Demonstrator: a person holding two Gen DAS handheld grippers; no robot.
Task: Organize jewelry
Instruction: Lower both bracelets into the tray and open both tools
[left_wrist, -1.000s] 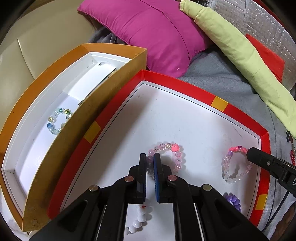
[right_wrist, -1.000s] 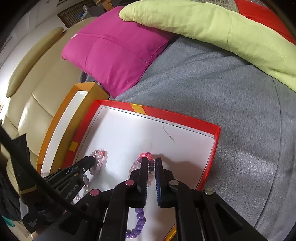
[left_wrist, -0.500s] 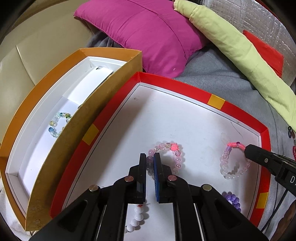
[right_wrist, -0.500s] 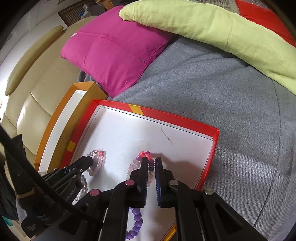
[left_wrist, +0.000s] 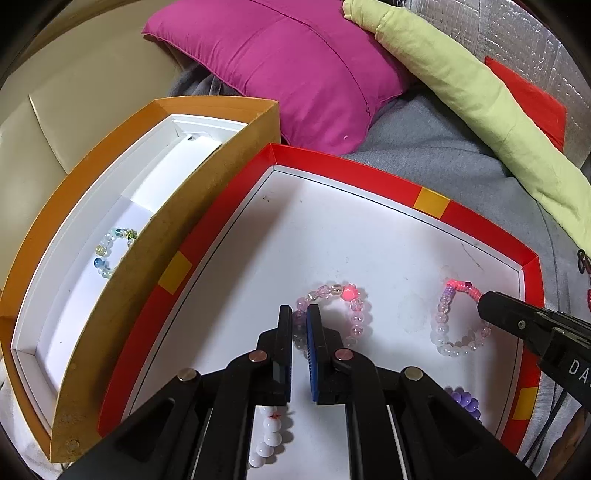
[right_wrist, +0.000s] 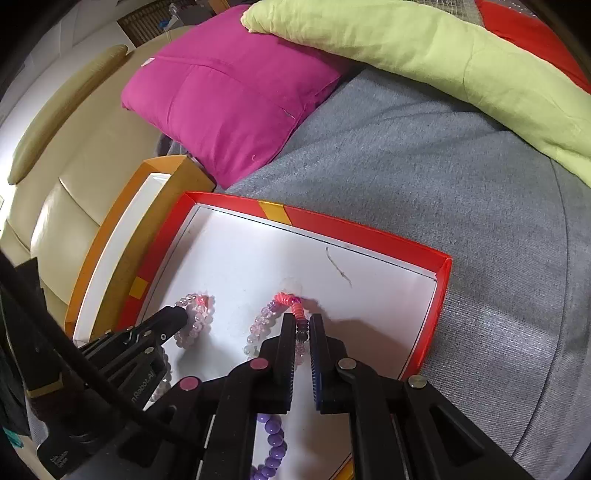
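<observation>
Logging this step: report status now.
Left gripper shut on pink bracelet. Right gripper shut on coral-banded bracelet. Both in red tray. Nothing blocking.

On my right gripper (left_wrist: 491, 308), seen from the left wrist camera, white letters "DA" stand on the black body before the frame edge cuts the word off. On my left gripper (right_wrist: 177, 315), seen from the right wrist camera, small white lettering reads roughly "nRobot.AI"; its first characters are hidden.

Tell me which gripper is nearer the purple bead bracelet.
Right. The right gripper sits just beyond the purple bead bracelet; the left gripper is off to its left.
</observation>
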